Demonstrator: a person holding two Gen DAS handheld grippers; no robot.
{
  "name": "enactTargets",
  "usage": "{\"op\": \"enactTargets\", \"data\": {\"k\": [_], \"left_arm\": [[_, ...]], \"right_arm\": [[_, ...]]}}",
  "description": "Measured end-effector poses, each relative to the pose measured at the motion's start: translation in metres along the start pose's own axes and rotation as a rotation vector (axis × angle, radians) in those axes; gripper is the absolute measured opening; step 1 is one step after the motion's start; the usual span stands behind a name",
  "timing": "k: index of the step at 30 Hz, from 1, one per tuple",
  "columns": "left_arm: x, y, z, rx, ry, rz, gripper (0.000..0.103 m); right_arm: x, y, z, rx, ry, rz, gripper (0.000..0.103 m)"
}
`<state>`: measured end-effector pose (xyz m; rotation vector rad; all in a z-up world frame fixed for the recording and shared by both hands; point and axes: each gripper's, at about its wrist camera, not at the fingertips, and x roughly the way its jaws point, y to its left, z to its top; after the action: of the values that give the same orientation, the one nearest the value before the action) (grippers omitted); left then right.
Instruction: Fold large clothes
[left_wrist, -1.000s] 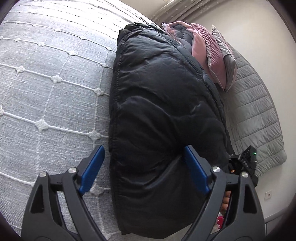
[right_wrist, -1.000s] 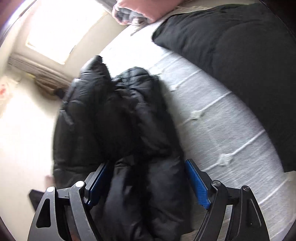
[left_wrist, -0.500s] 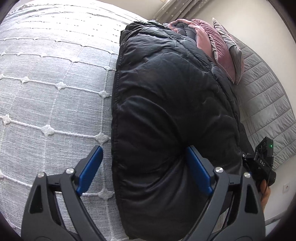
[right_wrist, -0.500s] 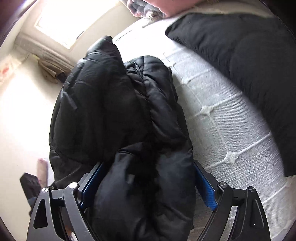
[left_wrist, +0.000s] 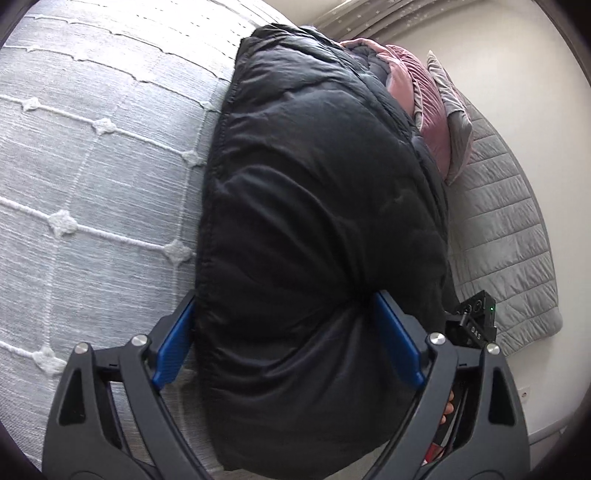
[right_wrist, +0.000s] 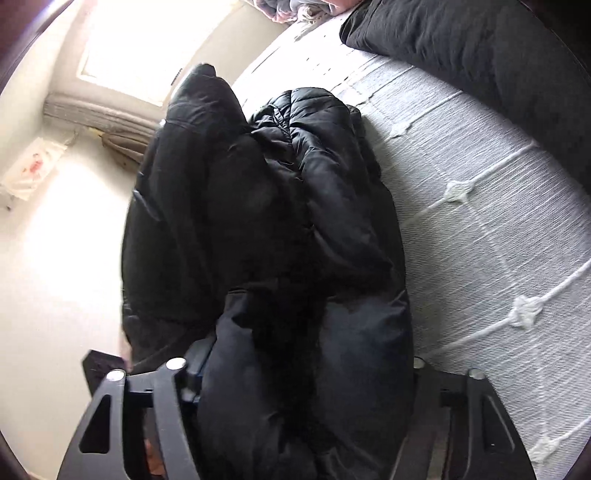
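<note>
The bed (left_wrist: 92, 184) is the biggest thing here; it has a pale grey cover with white lines and little knots, and it holds everything else.

On the bed lies a big black puffy coat (left_wrist: 317, 221), folded into a fat flat bundle; it looks soft and squashy, light for how big it is, and a bit shiny, so I think it may slide and puff back up when let go. A second black puffy jacket (right_wrist: 280, 240) lies in a crumpled heap at the edge of the bed, with part of it hanging over the side toward the floor; it also looks soft, floppy and slippery.

A good place to hold such a coat is a thick edge or a folded seam, not the smooth middle, because the middle just squishes.

The left gripper (left_wrist: 288, 328) stands wide over the near end of the folded coat; the blue pads sit at both sides of the bundle and the far one dents the cloth, yet I cannot tell if they truly squeeze it.

The right gripper (right_wrist: 306, 369) has just been closing, and a thick wad of the crumpled jacket fills the gap between its jaws; it looks like it is pinching that wad.

Past the folded coat lean a pink pillow (left_wrist: 432, 122) and a grey pillow (left_wrist: 458, 122).

There are no boxes, baskets or bags to see, so nothing is inside anything.
</note>
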<state>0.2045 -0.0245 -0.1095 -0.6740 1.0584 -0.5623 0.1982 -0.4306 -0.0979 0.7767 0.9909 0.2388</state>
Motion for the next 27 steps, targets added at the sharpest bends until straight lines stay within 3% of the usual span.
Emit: {"op": "enactTargets", "data": {"k": [5, 12, 19, 27], "left_arm": [[0.003, -0.001, 0.001, -0.016, -0.001, -0.016, 0.091], [-0.002, 0.009, 0.005, -0.066, -0.015, -0.041, 0.090], [-0.012, 0.004, 0.011, -0.055, -0.069, -0.031, 0.058], [-0.030, 0.002, 0.029, -0.022, -0.117, -0.017, 0.034]], "right_arm": [[-0.011, 0.009, -0.003, -0.043, -0.020, -0.003, 0.044], [-0.025, 0.030, -0.014, -0.119, -0.031, -0.026, 0.034], [-0.046, 0.038, -0.017, -0.163, -0.061, -0.038, 0.027], [-0.061, 0.067, -0.032, -0.237, -0.114, -0.029, 0.024]]}}
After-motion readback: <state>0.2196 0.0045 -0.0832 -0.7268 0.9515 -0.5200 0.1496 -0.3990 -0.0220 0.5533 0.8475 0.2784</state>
